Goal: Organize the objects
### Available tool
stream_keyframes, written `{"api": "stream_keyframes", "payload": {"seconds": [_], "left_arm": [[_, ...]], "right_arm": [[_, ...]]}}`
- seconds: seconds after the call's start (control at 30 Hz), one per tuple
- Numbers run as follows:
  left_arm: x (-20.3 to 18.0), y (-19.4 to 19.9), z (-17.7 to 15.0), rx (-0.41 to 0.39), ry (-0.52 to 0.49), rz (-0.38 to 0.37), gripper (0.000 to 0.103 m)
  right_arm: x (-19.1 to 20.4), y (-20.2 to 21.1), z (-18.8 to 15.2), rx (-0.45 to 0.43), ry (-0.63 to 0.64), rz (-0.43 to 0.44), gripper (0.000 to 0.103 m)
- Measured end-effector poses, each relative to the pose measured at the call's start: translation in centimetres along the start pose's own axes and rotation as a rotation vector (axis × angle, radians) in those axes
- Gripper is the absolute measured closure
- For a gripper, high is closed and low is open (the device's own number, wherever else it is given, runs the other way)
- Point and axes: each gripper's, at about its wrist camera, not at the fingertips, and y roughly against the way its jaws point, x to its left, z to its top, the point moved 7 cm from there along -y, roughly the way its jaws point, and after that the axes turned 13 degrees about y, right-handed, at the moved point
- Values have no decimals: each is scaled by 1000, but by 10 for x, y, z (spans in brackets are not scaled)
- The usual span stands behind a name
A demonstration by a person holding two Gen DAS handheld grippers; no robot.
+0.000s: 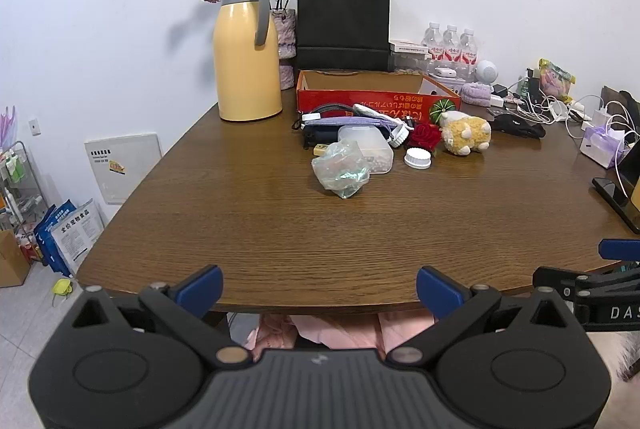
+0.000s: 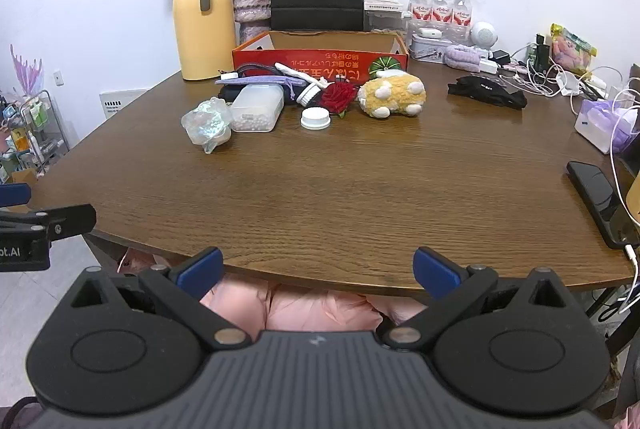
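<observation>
Hovering at the near table edge, the left gripper (image 1: 320,287) and right gripper (image 2: 319,269) both gape wide and hold nothing. Farther in, the crumpled bag (image 2: 207,125), bead box (image 2: 257,107), white lid (image 2: 315,118), rose (image 2: 338,96) and plush toy (image 2: 392,95) lie loose before the red box (image 2: 320,59), which looks empty; sorting seems unstarted.

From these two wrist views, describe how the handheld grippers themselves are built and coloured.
Both match: the left gripper and right gripper have a black plastic body with a ribbed grey centre plate, two round black discs, silver pivot pins and angular black link arms ending in blue pads. White lettering marks the side of each gripper where it shows in the other's view. Pink fabric shows below the table edge.
</observation>
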Motion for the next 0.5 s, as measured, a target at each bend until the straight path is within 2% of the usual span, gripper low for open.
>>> {"api": "stream_keyframes", "payload": {"seconds": [0.5], "left_arm": [[-5, -2, -4, 8, -4, -3, 0]], "right_arm": [[0, -3, 0, -1, -5, 3, 0]]}}
